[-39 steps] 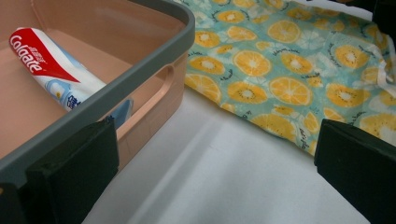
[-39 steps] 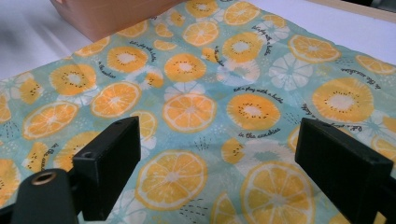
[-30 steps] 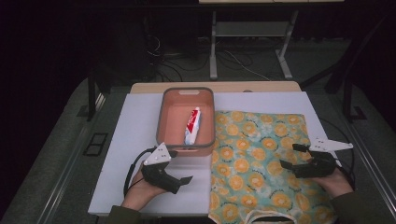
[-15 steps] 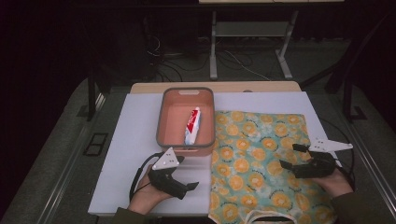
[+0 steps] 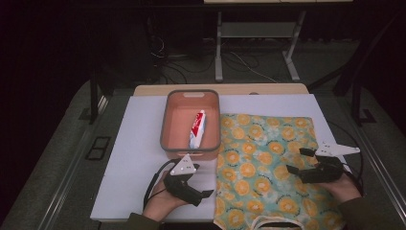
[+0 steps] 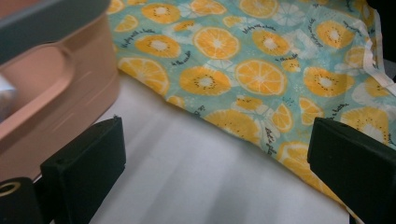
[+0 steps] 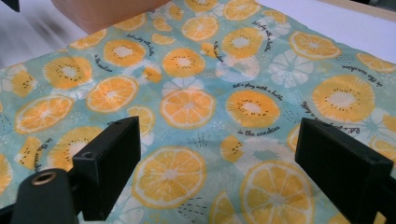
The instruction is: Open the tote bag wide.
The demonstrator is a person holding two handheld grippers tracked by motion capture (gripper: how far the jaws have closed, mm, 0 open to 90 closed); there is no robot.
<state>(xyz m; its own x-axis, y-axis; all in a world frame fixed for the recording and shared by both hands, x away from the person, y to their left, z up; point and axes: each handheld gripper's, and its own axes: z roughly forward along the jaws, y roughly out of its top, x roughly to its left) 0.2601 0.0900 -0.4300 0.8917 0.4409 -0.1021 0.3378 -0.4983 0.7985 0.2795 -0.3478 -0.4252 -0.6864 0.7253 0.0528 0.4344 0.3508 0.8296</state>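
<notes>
Left gripper (image 5: 203, 179): held low over the white table cover (image 5: 139, 139), just beside the near left edge of the bag, jaws spread wide with nothing between them; it looks poised to take that edge.
Left hand (image 5: 160, 203): comes in from the near edge, wrist turned so the jaws point right, toward the cloth.
Flat turquoise cloth tote bag printed with orange slices (image 5: 268, 163): lies spread on the table's right half, handles at the near edge, probably laid flat so the mouth can be opened.
Right gripper (image 5: 300, 162): hovers over the bag's right part, jaws wide apart and empty.
Salmon plastic bin with grey rim (image 5: 165, 129): touches the bag's far left corner.
Red-and-white toothpaste tube (image 5: 196, 128): lies inside the bin, likely awaiting packing.
</notes>
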